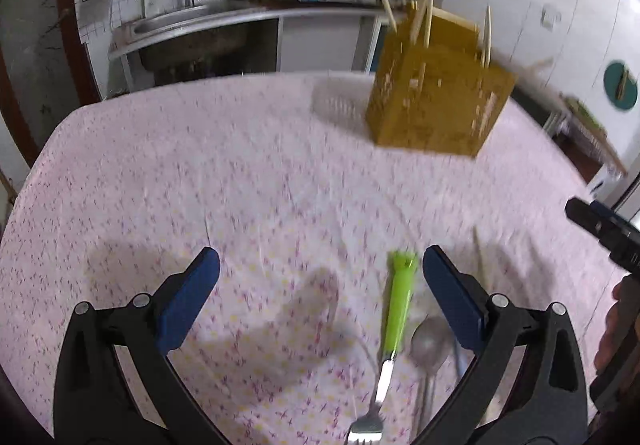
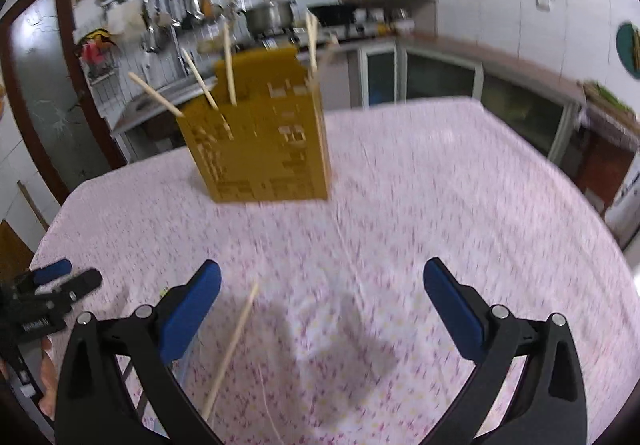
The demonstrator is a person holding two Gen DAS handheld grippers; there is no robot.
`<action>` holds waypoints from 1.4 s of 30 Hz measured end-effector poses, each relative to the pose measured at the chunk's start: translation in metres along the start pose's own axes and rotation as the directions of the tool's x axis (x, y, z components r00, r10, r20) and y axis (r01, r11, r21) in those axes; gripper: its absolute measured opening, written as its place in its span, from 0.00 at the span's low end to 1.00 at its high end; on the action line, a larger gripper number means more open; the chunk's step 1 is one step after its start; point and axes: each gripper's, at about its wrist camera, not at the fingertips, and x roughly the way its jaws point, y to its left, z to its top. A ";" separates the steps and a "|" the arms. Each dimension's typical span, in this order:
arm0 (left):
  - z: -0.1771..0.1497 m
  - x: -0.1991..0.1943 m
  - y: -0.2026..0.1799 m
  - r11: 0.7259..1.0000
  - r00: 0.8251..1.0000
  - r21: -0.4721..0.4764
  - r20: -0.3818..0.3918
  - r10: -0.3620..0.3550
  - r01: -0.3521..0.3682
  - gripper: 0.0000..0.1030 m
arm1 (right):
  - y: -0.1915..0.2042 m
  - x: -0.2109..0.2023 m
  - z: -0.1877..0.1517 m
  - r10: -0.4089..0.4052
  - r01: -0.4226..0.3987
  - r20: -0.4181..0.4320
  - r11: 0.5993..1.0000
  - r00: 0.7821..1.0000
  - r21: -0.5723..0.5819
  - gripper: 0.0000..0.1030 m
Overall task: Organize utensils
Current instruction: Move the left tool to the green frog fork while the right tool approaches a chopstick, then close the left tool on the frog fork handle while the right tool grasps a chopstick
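A yellow perforated utensil holder (image 1: 436, 101) stands on the table at the far right in the left wrist view, with several wooden chopsticks (image 1: 424, 5) sticking out. It also shows in the right wrist view (image 2: 260, 141). My left gripper (image 1: 320, 277) is open above the cloth. A fork with a green handle (image 1: 398, 305) and a metal spoon (image 1: 428, 341) lie just inside its right finger. My right gripper (image 2: 320, 285) is open and empty. A single chopstick (image 2: 234, 345) lies on the cloth by its left finger.
The table wears a pink patterned cloth (image 1: 240, 185). The right gripper's tip (image 1: 600, 225) shows at the right edge of the left wrist view; the left gripper (image 2: 48, 297) shows at the left of the right wrist view. A kitchen counter with sink (image 1: 192, 21) stands behind.
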 end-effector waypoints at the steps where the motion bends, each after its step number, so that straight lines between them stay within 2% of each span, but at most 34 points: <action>1: -0.003 0.002 -0.001 1.000 1.000 0.009 -0.008 0.004 -0.004 0.95 | 0.000 0.003 -0.002 -0.001 0.001 -0.012 1.000 1.000 0.007 0.96; 6: -0.015 0.012 -0.006 0.999 0.998 0.032 -0.059 0.010 -0.008 0.95 | 0.008 0.024 -0.014 -0.004 0.004 -0.098 1.000 0.995 -0.001 0.96; 10: -0.016 0.019 -0.011 0.999 0.998 0.040 -0.062 0.007 -0.004 0.94 | 0.009 0.034 -0.023 -0.012 0.013 -0.136 1.000 0.991 0.004 0.96; 12: -0.019 0.019 -0.016 0.998 0.999 0.065 -0.049 0.013 -0.009 0.90 | 0.009 0.036 -0.025 -0.016 0.017 -0.149 1.000 0.989 0.007 0.96; 14: -0.019 0.018 -0.022 0.995 0.999 0.102 -0.044 0.018 -0.014 0.77 | 0.010 0.038 -0.025 -0.012 0.014 -0.158 1.000 0.987 0.008 0.95; 17: -0.017 0.020 -0.028 0.992 0.999 0.124 -0.051 0.012 -0.005 0.65 | 0.015 0.036 -0.023 -0.013 0.013 -0.163 1.000 0.986 -0.005 0.94; 21: -0.014 0.021 -0.037 0.989 0.998 0.143 -0.060 -0.017 0.026 0.63 | 0.027 0.037 -0.020 -0.008 0.003 -0.187 1.000 0.982 -0.026 0.86; 23: -0.015 0.022 -0.043 0.985 0.997 0.166 -0.069 -0.033 0.044 0.54 | 0.031 0.039 -0.020 -0.010 0.003 -0.200 0.999 0.980 -0.034 0.81; 25: -0.016 0.024 -0.048 0.980 0.996 0.191 -0.080 -0.034 0.049 0.49 | 0.036 0.042 -0.020 -0.009 0.000 -0.214 0.999 0.977 -0.038 0.75; 27: -0.018 0.028 -0.051 0.978 0.994 0.201 -0.101 -0.042 0.061 0.47 | 0.039 0.046 -0.021 0.005 -0.012 -0.233 1.000 0.972 -0.028 0.67; 31: -0.024 0.040 -0.056 0.974 0.989 0.220 -0.144 -0.029 0.061 0.44 | 0.047 0.051 -0.022 0.012 -0.022 -0.260 0.999 0.966 -0.035 0.59; 32: -0.025 0.044 -0.055 0.974 0.987 0.218 -0.156 -0.024 0.058 0.39 | 0.049 0.053 -0.023 0.012 -0.023 -0.267 0.999 0.964 -0.035 0.55; 34: -0.025 0.044 -0.052 0.977 0.988 0.206 -0.153 -0.028 0.059 0.37 | 0.051 0.056 -0.024 0.019 -0.029 -0.287 0.999 0.958 -0.027 0.50; 36: -0.023 0.046 -0.049 0.980 0.987 0.190 -0.156 -0.030 0.060 0.30 | 0.052 0.059 -0.024 0.025 -0.032 -0.300 0.999 0.954 -0.020 0.42; 38: -0.021 0.046 -0.045 0.983 0.986 0.173 -0.162 -0.031 0.060 0.20 | 0.053 0.063 -0.025 0.024 -0.031 -0.314 0.999 0.949 -0.017 0.38; 42: -0.018 0.048 -0.038 0.987 0.984 0.145 -0.173 -0.045 0.071 0.15 | 0.059 0.068 -0.026 0.006 -0.018 -0.341 0.999 0.940 -0.032 0.36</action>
